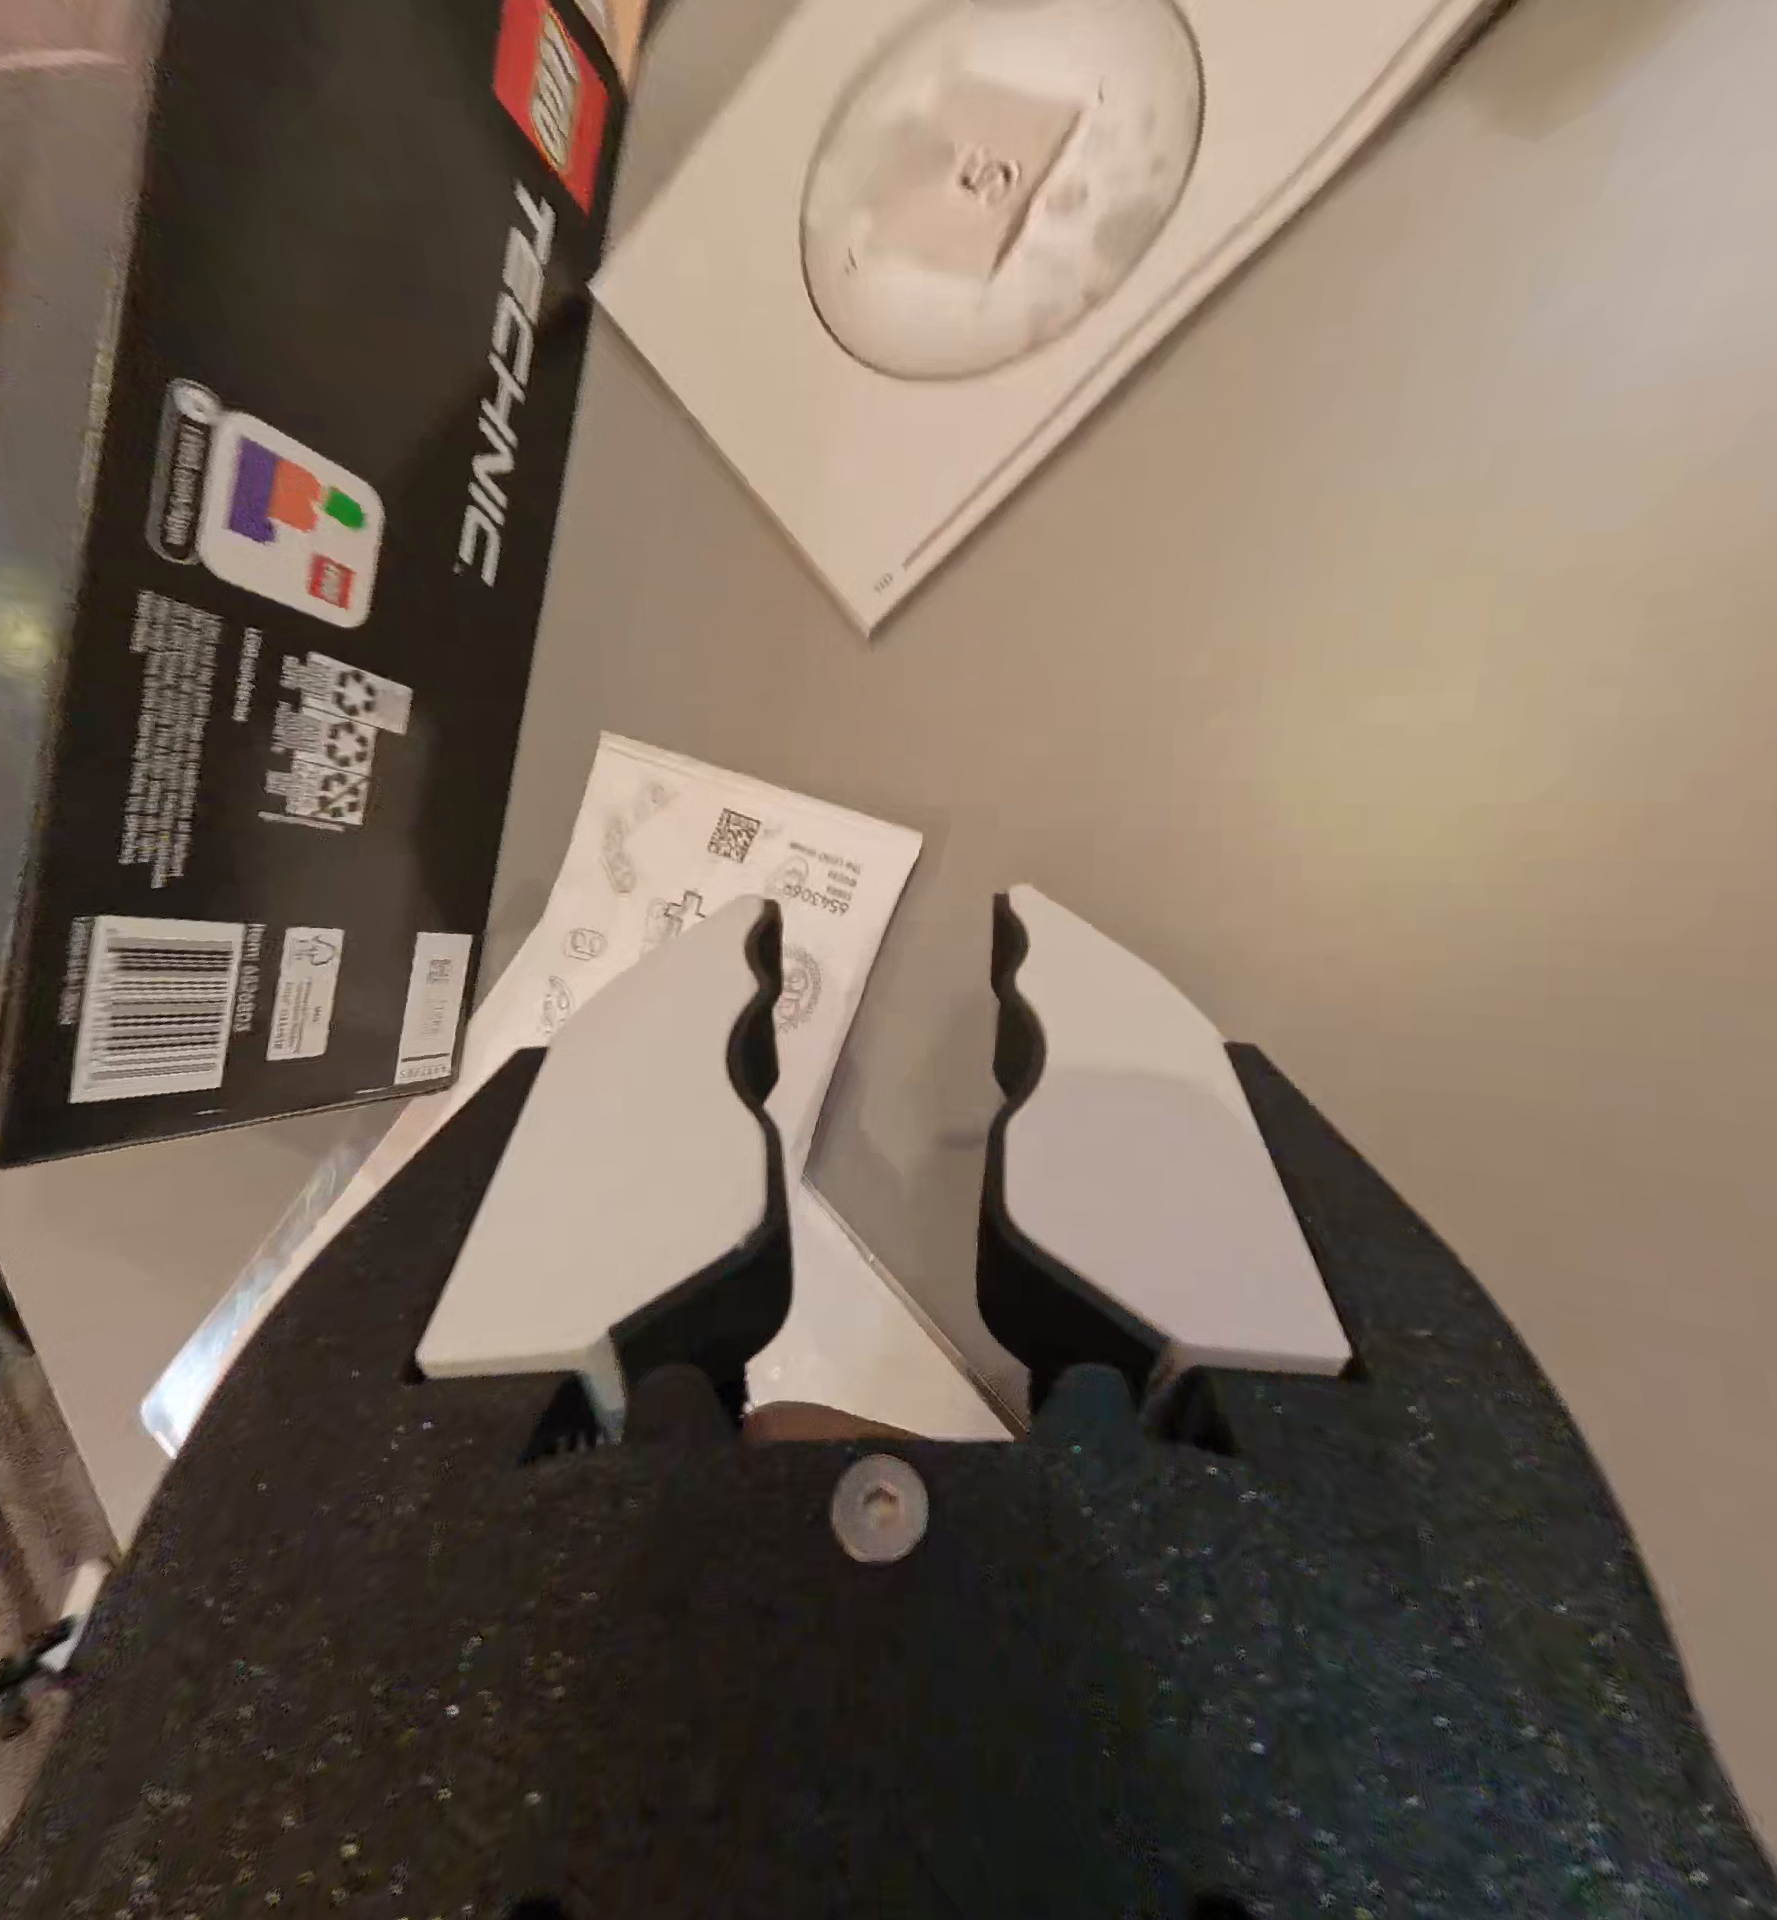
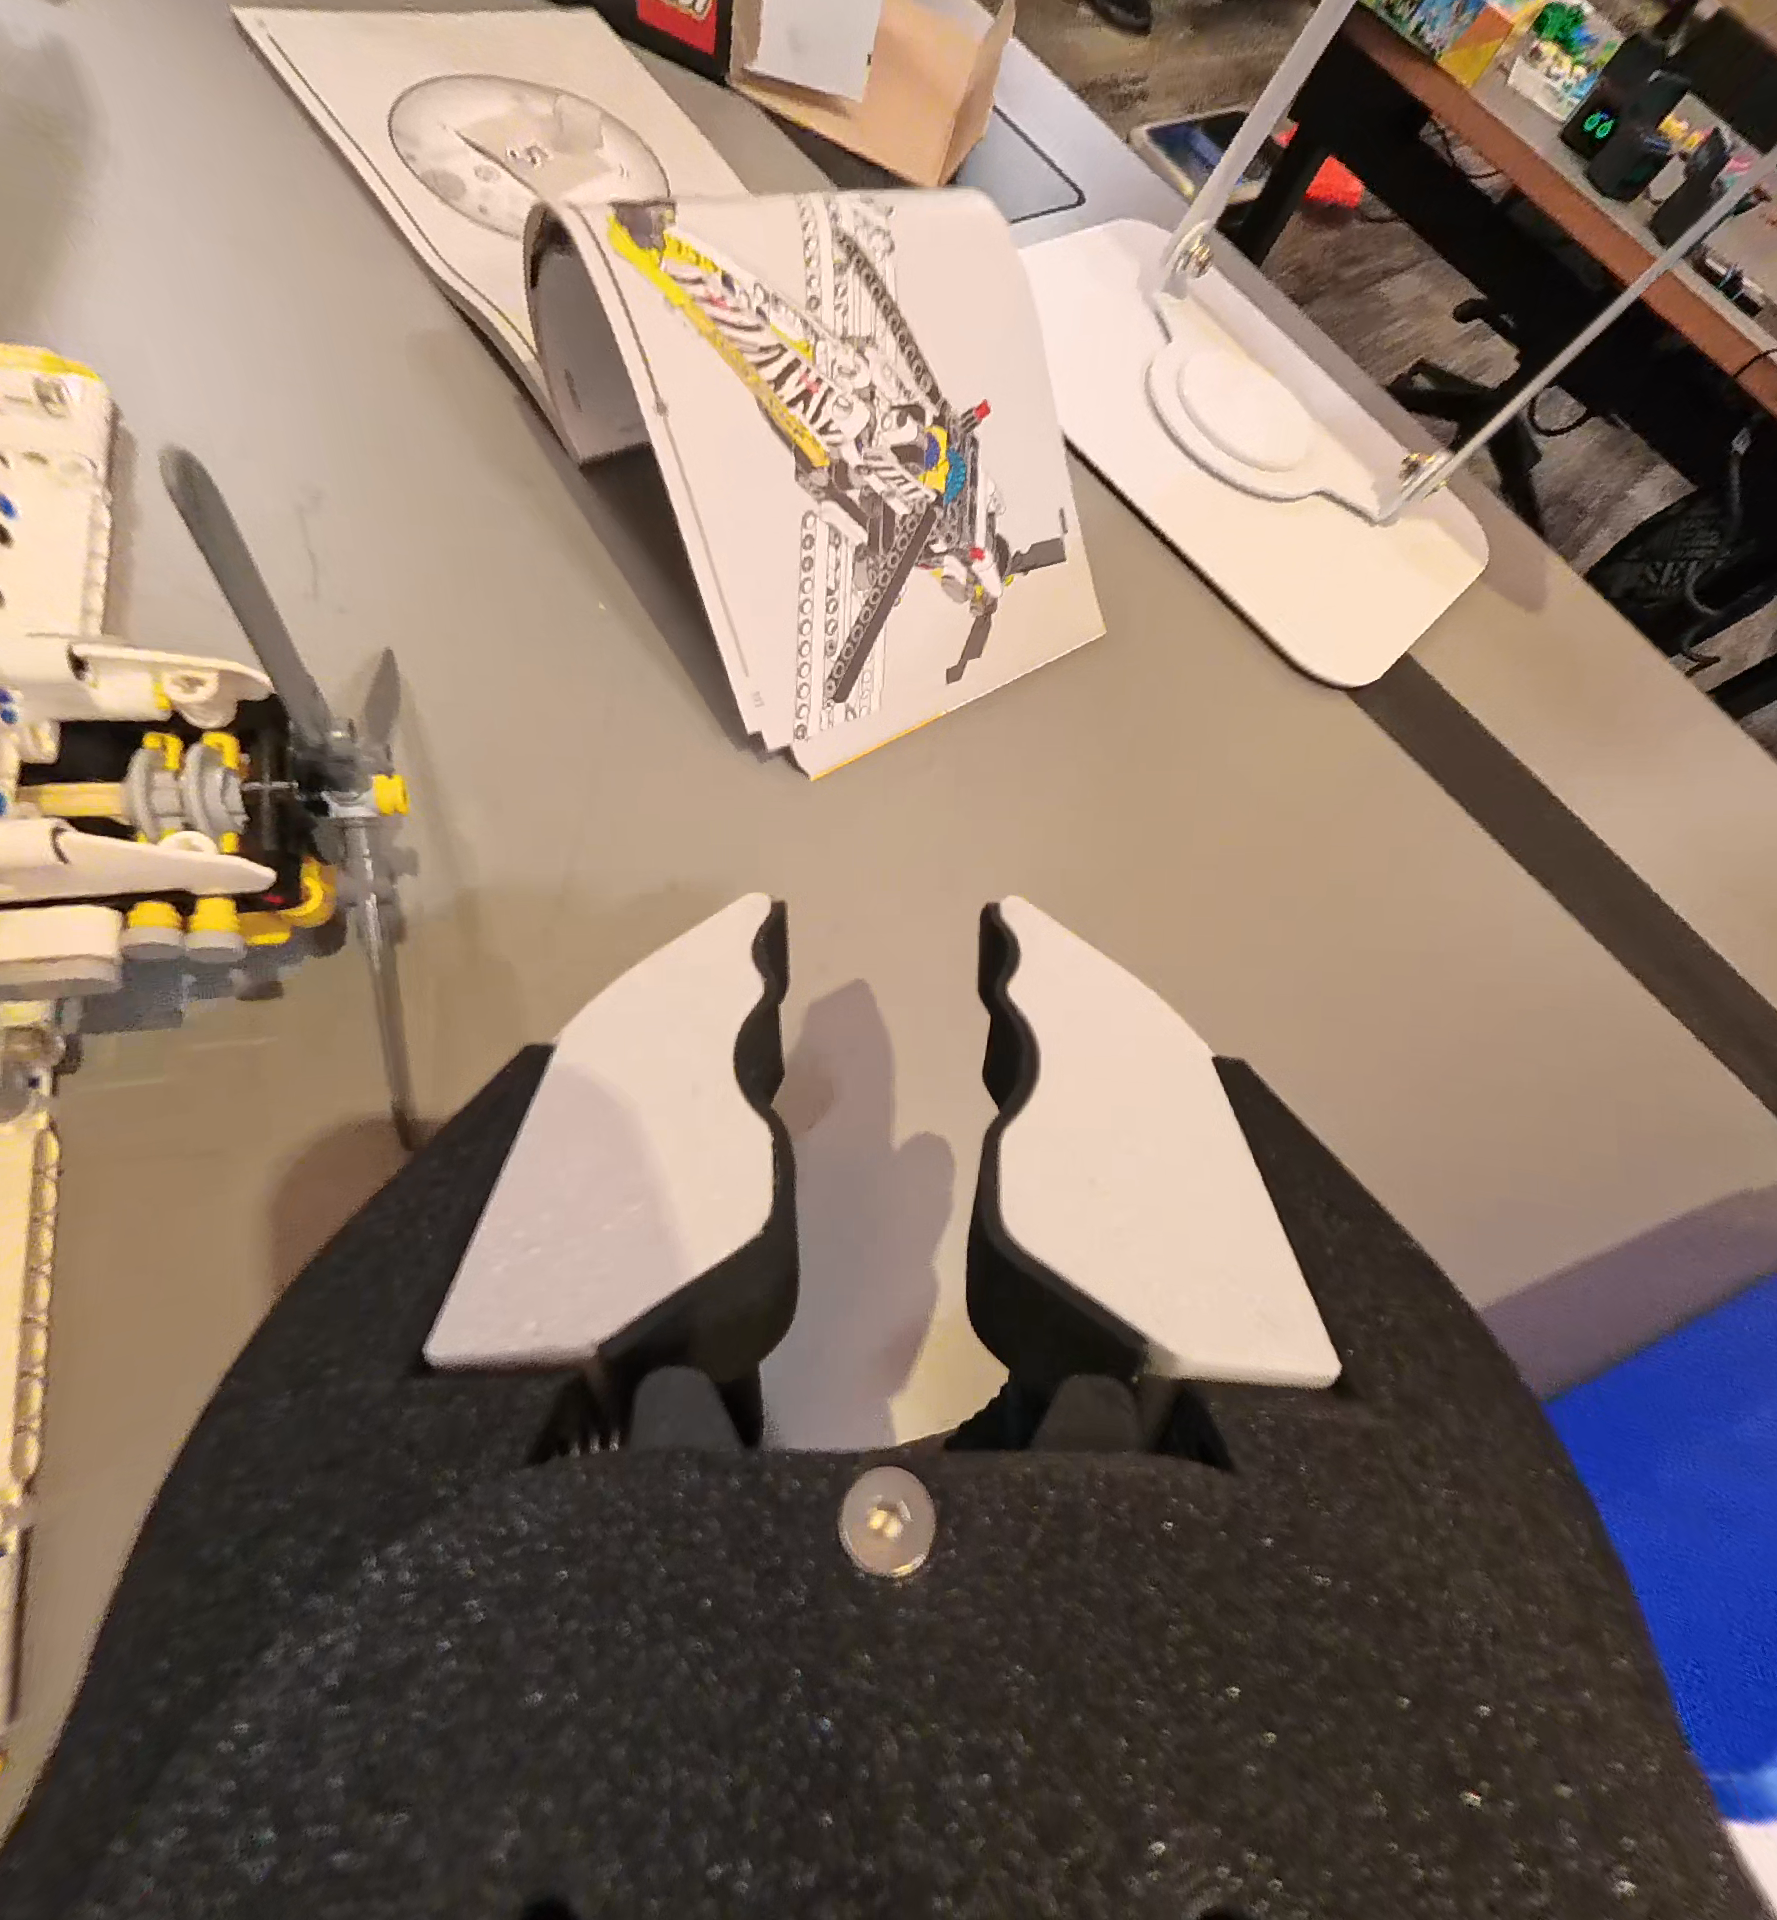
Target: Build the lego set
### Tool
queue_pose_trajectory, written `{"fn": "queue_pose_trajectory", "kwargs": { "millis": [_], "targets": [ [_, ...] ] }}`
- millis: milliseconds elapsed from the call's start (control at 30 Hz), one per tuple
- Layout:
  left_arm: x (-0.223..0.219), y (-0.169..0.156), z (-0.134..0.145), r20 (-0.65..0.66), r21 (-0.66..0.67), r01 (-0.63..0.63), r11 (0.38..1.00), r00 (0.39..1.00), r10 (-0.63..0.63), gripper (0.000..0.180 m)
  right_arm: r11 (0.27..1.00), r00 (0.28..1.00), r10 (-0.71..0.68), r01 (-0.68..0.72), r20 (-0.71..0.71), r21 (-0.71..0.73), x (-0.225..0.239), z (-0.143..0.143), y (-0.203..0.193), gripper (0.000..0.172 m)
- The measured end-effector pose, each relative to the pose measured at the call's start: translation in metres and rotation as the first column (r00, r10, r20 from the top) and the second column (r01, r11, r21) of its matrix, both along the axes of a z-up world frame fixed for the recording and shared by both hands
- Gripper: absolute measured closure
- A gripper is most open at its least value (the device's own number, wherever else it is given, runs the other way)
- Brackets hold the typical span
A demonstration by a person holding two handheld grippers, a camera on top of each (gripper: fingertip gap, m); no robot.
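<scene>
Hovering with fingers apart and empty, the left gripper (image 1: pixel 886 914) hangs above a printed paper bag (image 1: pixel 718 894) beside a glossy black carton (image 1: pixel 323 520); the right gripper (image 2: pixel 884 914), likewise apart and empty, overlooks bare matte grey bench (image 2: pixel 1175 935). Its nearby neighbour, a knobbly white-and-yellow brick aircraft (image 2: pixel 84 779), risks a clipped thin grey propeller (image 2: pixel 240 582); a curling booklet (image 2: pixel 842 468) could slide.

Each gripper, left gripper (image 1: pixel 887 914) and right gripper (image 2: pixel 884 914), is built from a speckled black body. Two flat white fingers (image 1: pixel 645 1122) are edged with wavy black pads. A silver hex screw (image 1: pixel 879 1507) is set centrally.
</scene>
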State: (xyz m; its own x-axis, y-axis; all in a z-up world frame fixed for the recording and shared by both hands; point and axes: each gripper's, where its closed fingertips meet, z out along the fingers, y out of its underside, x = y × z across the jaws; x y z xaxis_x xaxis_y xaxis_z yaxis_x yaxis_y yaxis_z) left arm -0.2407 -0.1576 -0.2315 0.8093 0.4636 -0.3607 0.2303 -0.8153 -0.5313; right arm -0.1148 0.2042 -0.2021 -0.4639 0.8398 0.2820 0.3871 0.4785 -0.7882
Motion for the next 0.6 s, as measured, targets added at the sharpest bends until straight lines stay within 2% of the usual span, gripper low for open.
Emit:
{"fn": "queue_pose_trajectory", "kwargs": {
  "millis": [33, 200, 433, 600],
  "targets": [
    [0.0, 0.0, -0.004, 0.001, -0.017, 0.009, 1.0, 1.0, -0.009, 0.139, 1.0, 1.0, 0.003, -0.003, 0.006, 0.006, 0.0, -0.003, 0.0, 0.137],
    [-0.013, -0.003, -0.015, -0.005, -0.029, -0.023, 0.999, 1.0, 0.023, 0.139, 1.0, 1.0, 0.013, -0.014, 0.012, 0.011, 0.002, -0.009, 0.002, 0.137],
    [-0.023, -0.007, -0.025, -0.012, -0.058, -0.054, 0.997, 0.999, 0.053, 0.173, 1.0, 1.0, 0.021, -0.021, 0.016, 0.006, 0.007, -0.013, 0.011, 0.137],
    [-0.025, -0.007, -0.026, -0.033, -0.084, -0.049, 0.995, 0.998, 0.047, 0.18, 1.0, 1.0, 0.024, -0.024, 0.014, -0.005, 0.009, -0.013, 0.014, 0.136]
  ]
}}
